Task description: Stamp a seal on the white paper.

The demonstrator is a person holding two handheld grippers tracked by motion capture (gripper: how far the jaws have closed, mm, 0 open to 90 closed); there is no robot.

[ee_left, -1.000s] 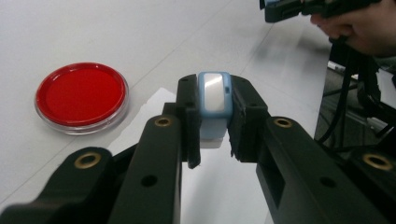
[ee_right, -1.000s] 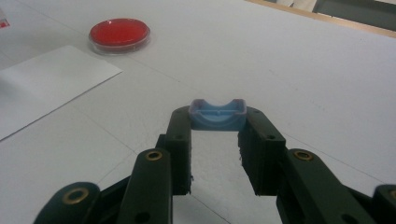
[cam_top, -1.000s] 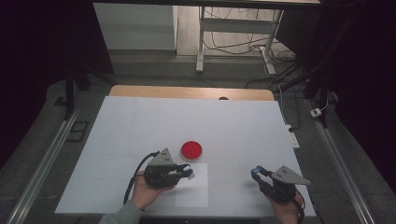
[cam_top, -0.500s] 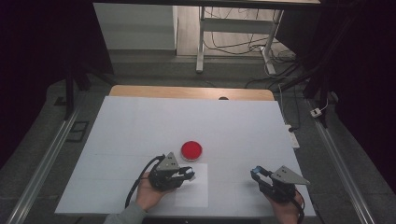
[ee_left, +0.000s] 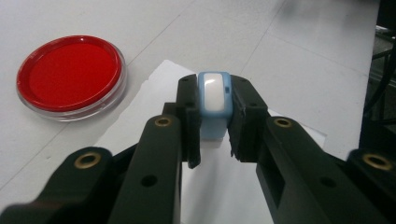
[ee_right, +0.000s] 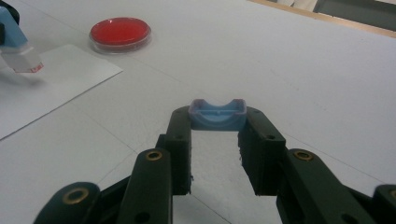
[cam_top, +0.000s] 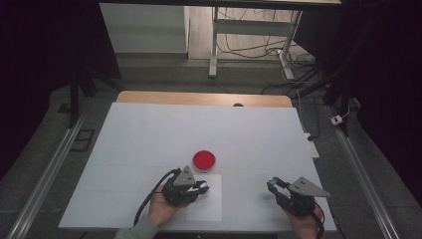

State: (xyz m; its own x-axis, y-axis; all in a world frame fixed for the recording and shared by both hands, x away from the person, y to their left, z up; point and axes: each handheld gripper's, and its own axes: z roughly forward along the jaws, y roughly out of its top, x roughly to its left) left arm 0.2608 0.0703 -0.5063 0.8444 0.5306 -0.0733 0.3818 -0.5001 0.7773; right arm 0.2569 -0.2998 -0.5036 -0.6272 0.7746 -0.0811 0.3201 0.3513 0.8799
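My left gripper [ee_left: 214, 122] is shut on a small light-blue stamp with a white face [ee_left: 214, 94], held over a white sheet of paper [ee_left: 275, 144]. A round clear dish with a red pad [ee_left: 70, 77] lies just left of the sheet's far corner. In the high view the left gripper [cam_top: 200, 187] is over the paper [cam_top: 208, 205], just below the red dish [cam_top: 204, 160]. My right gripper [ee_right: 216, 123] is shut on a blue cap [ee_right: 217, 115], low over the bare table. The right gripper view also catches the stamp [ee_right: 16, 46], tilted, its red-edged lower end close above the paper [ee_right: 56, 88].
The white table top [cam_top: 149, 134] stretches wide behind the dish, with a wooden strip [cam_top: 204, 98] along its far edge. The right gripper [cam_top: 274, 185] is near the front right edge. Metal rails run along both sides of the table, and cables lie on the floor beyond.
My left gripper has shifted a little to the right, further over the paper, still with the stamp in it. The right gripper has stayed put.
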